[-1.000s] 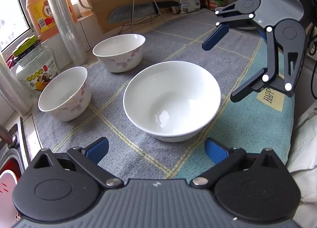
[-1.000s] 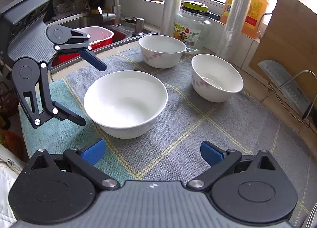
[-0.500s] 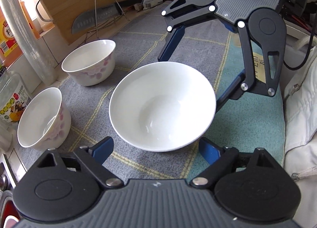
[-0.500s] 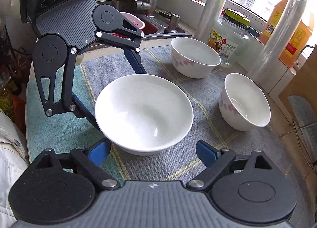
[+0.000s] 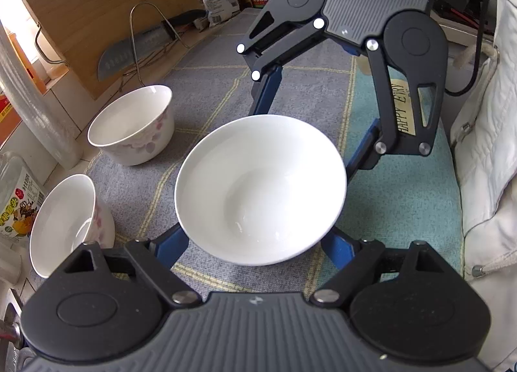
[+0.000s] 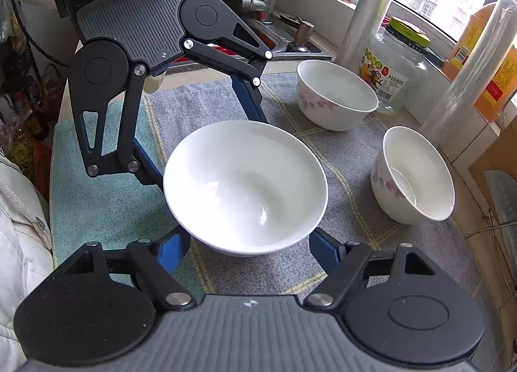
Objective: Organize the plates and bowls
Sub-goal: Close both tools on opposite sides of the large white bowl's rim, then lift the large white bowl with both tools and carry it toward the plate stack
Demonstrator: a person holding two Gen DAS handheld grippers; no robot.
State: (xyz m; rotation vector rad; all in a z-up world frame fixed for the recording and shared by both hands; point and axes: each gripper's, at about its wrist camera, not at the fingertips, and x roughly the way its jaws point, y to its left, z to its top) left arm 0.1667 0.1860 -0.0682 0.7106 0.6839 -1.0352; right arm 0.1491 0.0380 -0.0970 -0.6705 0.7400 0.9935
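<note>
Plain white bowl (image 5: 260, 188) sits mid-bench on the mat, bracketed by left gripper (image 5: 255, 247) and right gripper (image 6: 248, 247), both spread wide, unlifted; two floral bowls (image 6: 336, 94) (image 6: 415, 175) unstacked, nothing organized yet.

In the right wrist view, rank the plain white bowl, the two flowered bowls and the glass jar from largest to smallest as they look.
1. Plain white bowl, clearly largest, though also nearest the camera.
2. Near flowered bowl and far flowered bowl: they look alike; distance makes ranking unsure.
3. Glass jar, smallest-looking, but farthest away and partly hidden.
</note>
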